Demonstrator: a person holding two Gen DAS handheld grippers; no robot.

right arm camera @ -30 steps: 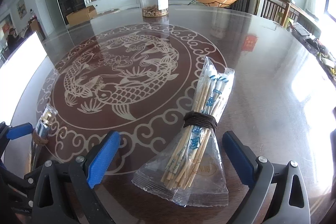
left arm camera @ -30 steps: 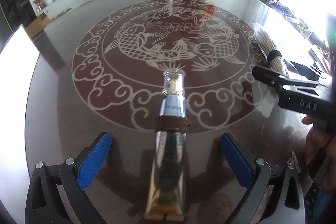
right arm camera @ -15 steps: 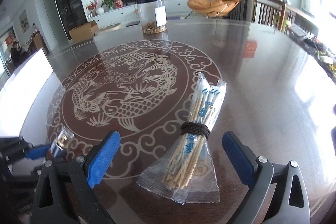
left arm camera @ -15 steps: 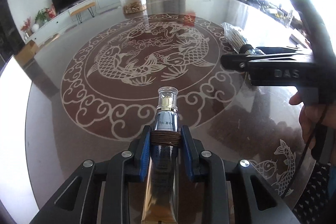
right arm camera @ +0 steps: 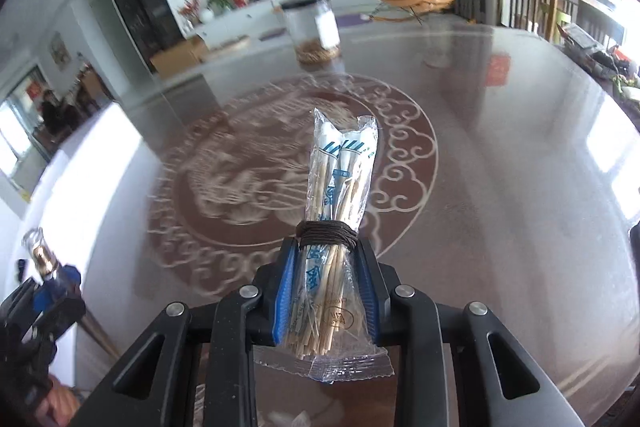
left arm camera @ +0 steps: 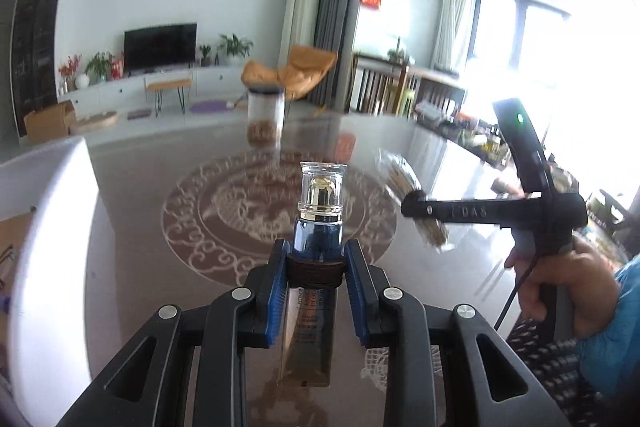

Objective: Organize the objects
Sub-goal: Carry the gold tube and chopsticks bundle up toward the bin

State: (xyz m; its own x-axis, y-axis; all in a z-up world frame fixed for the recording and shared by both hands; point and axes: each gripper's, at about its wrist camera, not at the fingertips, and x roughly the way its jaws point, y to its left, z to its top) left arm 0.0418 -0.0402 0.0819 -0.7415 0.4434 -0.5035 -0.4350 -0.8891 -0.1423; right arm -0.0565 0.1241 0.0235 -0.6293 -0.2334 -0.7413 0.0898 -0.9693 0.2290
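While the left gripper (left arm camera: 316,287) clamps its blue pads on the cosmetic tube (left arm camera: 314,267) right at the brown cord wound round it, the tube's long axis runs straight out along the fingers, clear cap and gold pump forward and up, flat crimped end back toward the camera, held above the round table (left arm camera: 132,227). The right gripper (right arm camera: 329,291) is likewise closed on the chopstick packet (right arm camera: 338,203), pinching just below its own brown cord band; the packet points away from the camera, blue-printed wrapper tops outward, loose stick ends and plastic seam behind the pads. Only the left wrist view shows the person's hand (left arm camera: 560,287) on the right tool's handle and its green light. Only the right wrist view shows the label on the clear jar (right arm camera: 314,27) at the far side of the table.
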